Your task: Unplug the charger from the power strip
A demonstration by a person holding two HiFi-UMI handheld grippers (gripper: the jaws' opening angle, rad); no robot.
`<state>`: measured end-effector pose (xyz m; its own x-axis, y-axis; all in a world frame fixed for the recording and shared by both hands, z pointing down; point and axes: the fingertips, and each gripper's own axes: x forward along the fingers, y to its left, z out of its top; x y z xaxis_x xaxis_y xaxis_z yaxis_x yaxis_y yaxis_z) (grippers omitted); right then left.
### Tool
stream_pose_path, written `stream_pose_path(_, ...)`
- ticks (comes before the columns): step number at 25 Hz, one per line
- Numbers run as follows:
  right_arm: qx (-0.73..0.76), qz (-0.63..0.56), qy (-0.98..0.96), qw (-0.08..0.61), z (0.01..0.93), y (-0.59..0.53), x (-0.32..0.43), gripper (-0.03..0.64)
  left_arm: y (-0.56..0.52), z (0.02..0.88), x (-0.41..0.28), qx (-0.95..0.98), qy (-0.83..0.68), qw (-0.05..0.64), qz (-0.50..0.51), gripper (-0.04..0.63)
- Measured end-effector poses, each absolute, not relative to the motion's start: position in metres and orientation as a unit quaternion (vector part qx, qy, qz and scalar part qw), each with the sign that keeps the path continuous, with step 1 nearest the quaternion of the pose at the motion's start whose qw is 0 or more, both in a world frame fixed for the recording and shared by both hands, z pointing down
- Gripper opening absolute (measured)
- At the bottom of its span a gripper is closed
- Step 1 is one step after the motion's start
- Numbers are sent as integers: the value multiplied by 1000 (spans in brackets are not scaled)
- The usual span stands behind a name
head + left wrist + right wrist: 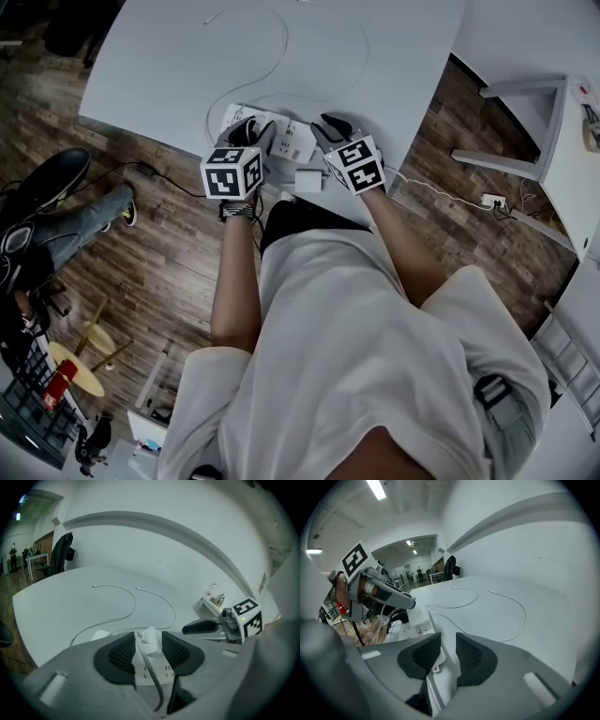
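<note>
The left hand-held gripper (148, 641), jaws wide and gripping nothing, is straddling the power strip (152, 670) lengthwise, with what looks like the charger (149, 633) sitting just ahead; the right hand-held gripper (447, 641), part-open, is hovering alongside.

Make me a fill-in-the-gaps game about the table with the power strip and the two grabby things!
1. The power strip lies on a ___ table.
2. The person holds ___ tongs, one in each hand.
3. Between the left tongs sits the power ___.
4. The floor beside the table is made of ___.
Missing words: white; two; strip; wood.
</note>
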<state>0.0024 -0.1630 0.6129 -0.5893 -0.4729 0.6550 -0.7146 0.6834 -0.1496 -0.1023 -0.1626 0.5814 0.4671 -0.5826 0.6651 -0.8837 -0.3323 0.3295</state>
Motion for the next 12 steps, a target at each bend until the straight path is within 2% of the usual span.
stream_pose_path(10, 400, 184, -867, 234, 542, -184, 18, 109, -178, 540, -131, 787, -515, 229, 251, 171)
stream_pose_path(12, 413, 171, -868, 218, 519, -190, 21, 107, -180, 525, -132, 794, -515, 210, 245, 74)
